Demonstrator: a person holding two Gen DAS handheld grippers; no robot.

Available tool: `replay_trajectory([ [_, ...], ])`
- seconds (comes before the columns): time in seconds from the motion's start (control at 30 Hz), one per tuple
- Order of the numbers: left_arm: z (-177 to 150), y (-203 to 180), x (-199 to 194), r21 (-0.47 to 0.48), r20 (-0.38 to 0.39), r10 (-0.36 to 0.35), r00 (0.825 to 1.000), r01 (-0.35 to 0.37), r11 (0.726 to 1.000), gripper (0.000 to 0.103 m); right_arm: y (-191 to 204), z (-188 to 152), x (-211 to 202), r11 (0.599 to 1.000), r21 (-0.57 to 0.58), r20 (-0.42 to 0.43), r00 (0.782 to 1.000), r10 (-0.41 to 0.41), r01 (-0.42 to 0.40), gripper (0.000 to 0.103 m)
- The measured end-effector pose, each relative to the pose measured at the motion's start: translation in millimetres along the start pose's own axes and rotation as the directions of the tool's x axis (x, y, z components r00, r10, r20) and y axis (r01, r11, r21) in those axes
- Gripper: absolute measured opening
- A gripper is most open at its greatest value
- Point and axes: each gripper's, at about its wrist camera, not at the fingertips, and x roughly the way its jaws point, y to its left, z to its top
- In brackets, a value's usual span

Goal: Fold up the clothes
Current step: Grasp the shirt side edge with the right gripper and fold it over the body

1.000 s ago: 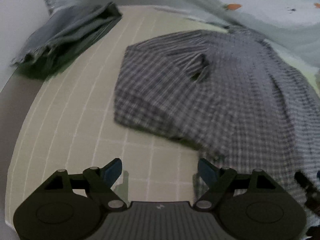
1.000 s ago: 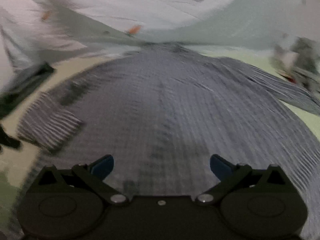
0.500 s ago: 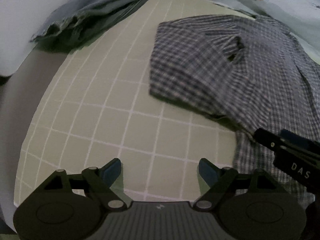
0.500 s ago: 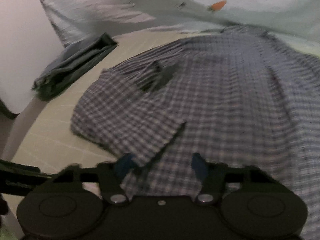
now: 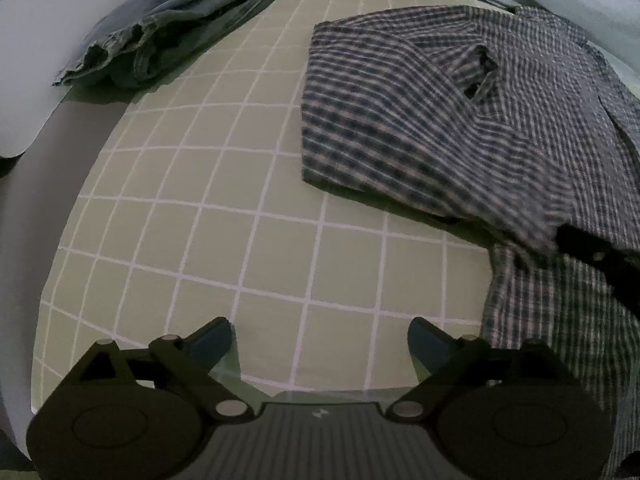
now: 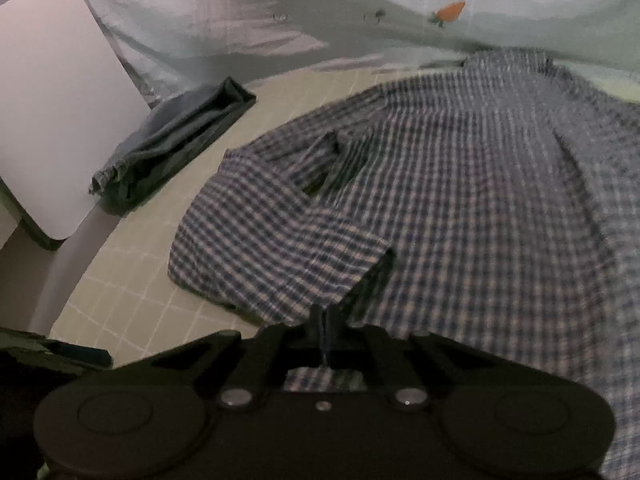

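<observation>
At the bottom of the right wrist view, the right tongs (image 6: 325, 322) are pressed together, pinching the near edge of the plaid shirt (image 6: 460, 208) where a folded-over flap ends. At the bottom of the left wrist view, the left tongs (image 5: 320, 338) are spread wide and hold nothing, hovering over the bare green grid mat (image 5: 224, 216), with the shirt's hem just to their right. The shirt fills the centre and right of both frames, one side already turned in. Further back, in the upper left, lies a folded grey garment (image 5: 176, 28), and behind it a pale sheet with carrot prints (image 6: 280, 20).

The risk, as I judge it, lies in the one-point grip: pulling from a single pinch could drag the whole shirt across the mat or undo the turned-in flap, and thin cloth may slip free.
</observation>
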Motion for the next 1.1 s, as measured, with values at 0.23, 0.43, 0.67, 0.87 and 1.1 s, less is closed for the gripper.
replay_trajectory([
  [0.23,2,-6,-7,-0.08,0.01,0.025,1.0,-0.024,0.997,0.096,-50,18,-58,0.991,0.062,0.171,0.977,-0.125,0.116,0.0],
  [0.43,-6,-44,-43,-0.095,0.094,0.068,0.993,-0.059,0.994,0.096,-129,28,-124,0.952,0.168,0.287,0.911,-0.297,0.257,0.0],
  [0.67,-26,-134,-75,0.016,0.173,0.059,0.983,-0.063,0.998,0.096,-245,15,-164,0.855,0.186,0.173,0.84,-0.514,0.484,0.008],
  [0.87,-50,-211,-69,0.125,0.13,0.016,0.991,-0.032,0.992,0.096,-291,-9,-160,0.904,0.219,0.099,0.913,-0.395,0.367,0.088],
  [1.1,-58,-249,-47,0.031,0.056,0.006,0.998,-0.007,0.999,0.096,-292,-6,-126,0.958,-0.074,0.058,0.961,-0.272,0.276,0.103],
])
